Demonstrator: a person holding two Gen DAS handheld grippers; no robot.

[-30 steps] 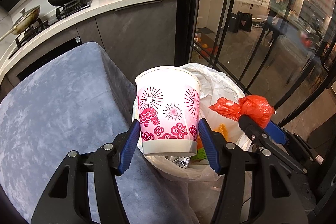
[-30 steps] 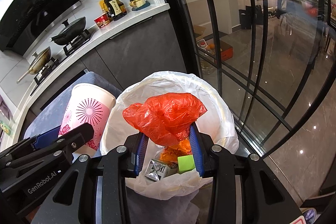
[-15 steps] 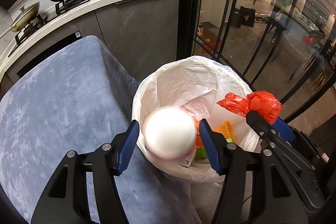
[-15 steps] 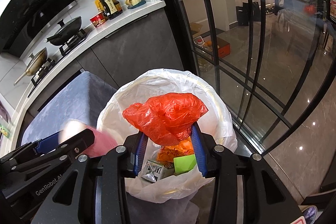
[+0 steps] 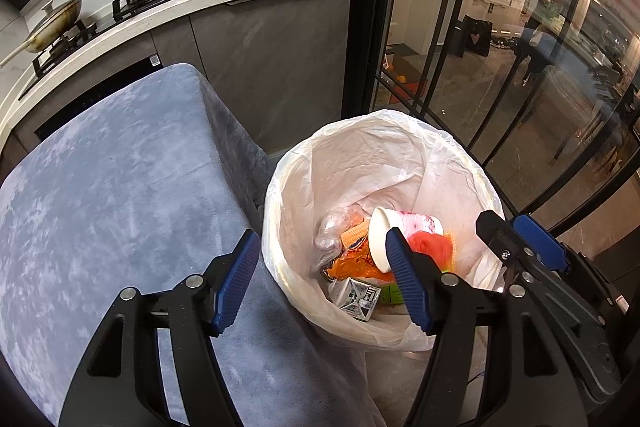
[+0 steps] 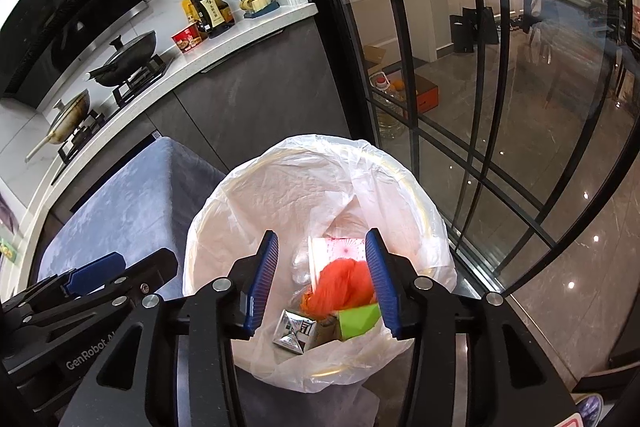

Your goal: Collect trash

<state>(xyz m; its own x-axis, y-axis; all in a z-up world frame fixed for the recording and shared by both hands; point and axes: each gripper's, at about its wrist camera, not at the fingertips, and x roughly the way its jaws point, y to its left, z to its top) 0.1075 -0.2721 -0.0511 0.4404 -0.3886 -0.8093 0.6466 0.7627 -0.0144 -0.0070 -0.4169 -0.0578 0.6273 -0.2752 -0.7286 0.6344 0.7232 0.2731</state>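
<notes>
1. Left wrist view: your left gripper (image 5: pixel 320 279) hangs over the near rim of the bin (image 5: pixel 280 187). Its jaws have just been opening and now stand wide with nothing between the pads.
2. Below and beyond them, the pink-patterned paper cup (image 5: pixel 400 233) lies on its side in the white liner, just left of the red plastic bag (image 5: pixel 430 245).
3. Right wrist view: your right gripper (image 6: pixel 322 277) also has jaws that have just been opening. The red plastic bag (image 6: pixel 342 285) shows between the pads but lies loose on the rubbish below, ungripped.
4. Beyond it the cup (image 6: pixel 340 251) rests against the liner.
5. Farther left, a grey-blue cloth-covered table (image 5: pixel 120 187) adjoins the bin.
</notes>
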